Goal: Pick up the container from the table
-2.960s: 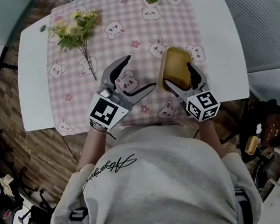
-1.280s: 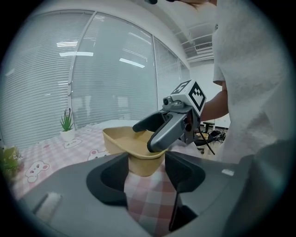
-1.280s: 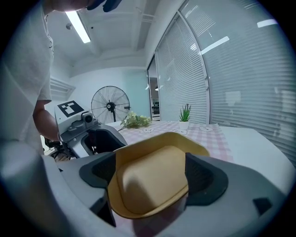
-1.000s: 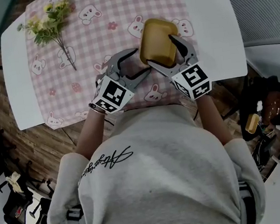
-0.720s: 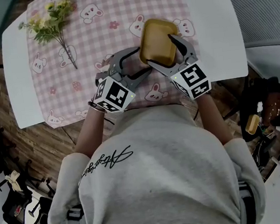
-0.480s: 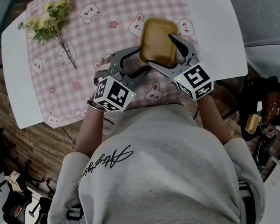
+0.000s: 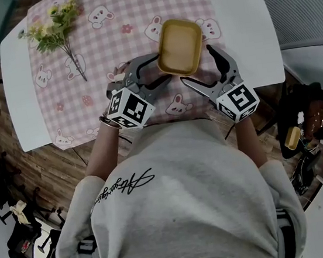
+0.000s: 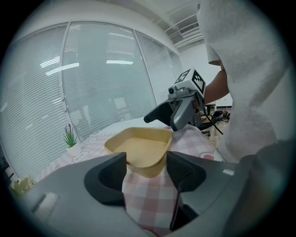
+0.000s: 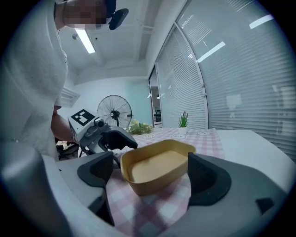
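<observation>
Two grippers flank the container (image 7: 179, 46), but only one has it. The left gripper (image 7: 165, 69) is closed on the near-left corner — in its own view the rounded corner fills the gap between the pads. The right gripper (image 7: 197, 66) stands wide apart. Its jaws have just been opening, and the near-right corner lies at their mouth with neither pad on it.

The container is level, mouth up, over the pink checked cloth (image 7: 98, 51) on the white bench (image 7: 235, 15). Whether its base rests on the cloth or hangs just above it I cannot tell. Its long axis runs away from the person, so the body lies ahead and to the right of the left gripper, which holds it by one end only. Any lift turns on that corner grip, and I judge the far end liable to droop.

Half a second ago the right gripper was clamped on the container, which leaned with its side toward the head camera — now it lies flat and the right gripper has drawn off to the right.
</observation>
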The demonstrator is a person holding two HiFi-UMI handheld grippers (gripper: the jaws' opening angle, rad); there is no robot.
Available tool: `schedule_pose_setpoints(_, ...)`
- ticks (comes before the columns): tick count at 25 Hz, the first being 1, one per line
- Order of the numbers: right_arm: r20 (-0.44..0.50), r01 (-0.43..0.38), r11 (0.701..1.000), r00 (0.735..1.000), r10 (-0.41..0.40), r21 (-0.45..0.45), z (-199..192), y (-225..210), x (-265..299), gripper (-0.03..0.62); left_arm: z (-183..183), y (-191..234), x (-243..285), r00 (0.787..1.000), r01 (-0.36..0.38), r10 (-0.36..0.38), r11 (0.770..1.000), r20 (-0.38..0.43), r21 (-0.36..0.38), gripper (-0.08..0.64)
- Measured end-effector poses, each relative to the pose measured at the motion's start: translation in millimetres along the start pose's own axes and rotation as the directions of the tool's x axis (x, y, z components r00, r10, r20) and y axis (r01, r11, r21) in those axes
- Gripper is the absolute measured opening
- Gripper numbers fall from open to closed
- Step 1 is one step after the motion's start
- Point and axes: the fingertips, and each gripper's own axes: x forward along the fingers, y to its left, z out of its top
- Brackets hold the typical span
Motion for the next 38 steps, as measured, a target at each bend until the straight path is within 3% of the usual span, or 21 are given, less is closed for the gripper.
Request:
schedule_pose_setpoints(8,-0.124,-0.047,0.996,0.992,0.038,-0.07,-20,6,7,0.494,1,1,0,1.0,0.006,-0.006,1.0,-0.004,0.005,0.264)
schedule_pose_setpoints(13,-0.152,-0.035,0.995,0.988,0.021,-0.095,-25,3,12,0.488,0,1,0,1.0,0.013,-0.013,1.0,-0.002,0.009,0.262)
schedule_pose_setpoints(17,-0.15,-0.009,0.996,0.989,-0.004,-0.086,-26,-2,13,0.445,0,1,0,1.0,0.021,-0.021,1.0,0.005,0.002,0.261)
schedule_pose_setpoints(27,-0.151,-0.003,0.997,0.988,-0.009,-0.082,-27,-3,13,0.443,1,0,-1,0.999,0.045,-0.044,0.998,0.019,-0.04,0.262)
schedule_pose_setpoints(34,-0.144,0.007,0.997,0.989,-0.017,-0.074,-27,-3,13,0.427,-8,7,-4,1.0,0.025,-0.025,0.996,0.001,-0.09,0.325)
schedule_pose_setpoints(38,-0.145,0.005,0.998,0.989,-0.015,-0.067,-27,-2,14,0.425,-13,11,2,0.998,0.046,-0.051,0.991,-0.035,-0.124,0.347)
